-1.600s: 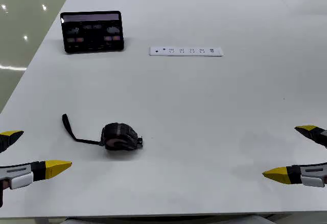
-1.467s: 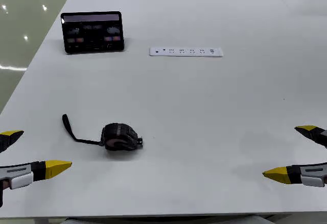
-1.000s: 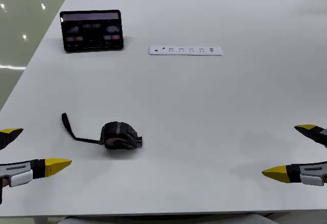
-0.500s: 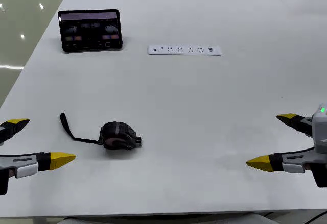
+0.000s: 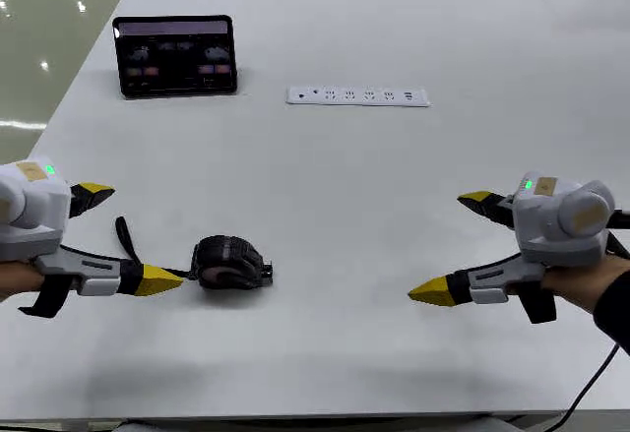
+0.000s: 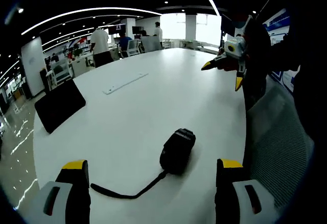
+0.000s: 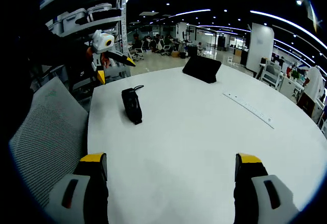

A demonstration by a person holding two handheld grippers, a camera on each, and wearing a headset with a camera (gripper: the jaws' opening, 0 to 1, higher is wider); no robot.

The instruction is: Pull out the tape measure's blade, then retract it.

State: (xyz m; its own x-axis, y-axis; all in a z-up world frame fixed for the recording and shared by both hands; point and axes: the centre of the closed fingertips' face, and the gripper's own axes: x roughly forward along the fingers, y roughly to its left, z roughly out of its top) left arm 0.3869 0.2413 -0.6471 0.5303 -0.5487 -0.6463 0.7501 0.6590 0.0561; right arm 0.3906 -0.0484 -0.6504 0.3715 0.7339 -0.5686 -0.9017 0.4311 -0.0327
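Approach has begun: left gripper (image 5: 133, 235) now beside the dark rounded tape measure (image 5: 231, 263), right gripper (image 5: 448, 247) well apart; both jaws wide open, empty.

head view looks down; gripper views share the tape measure (image 5: 232, 263)

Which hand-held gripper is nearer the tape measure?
Left. The left hand-held gripper sits open right beside the tape measure, straddling its strap; the right hand-held gripper hangs well off on the other side.
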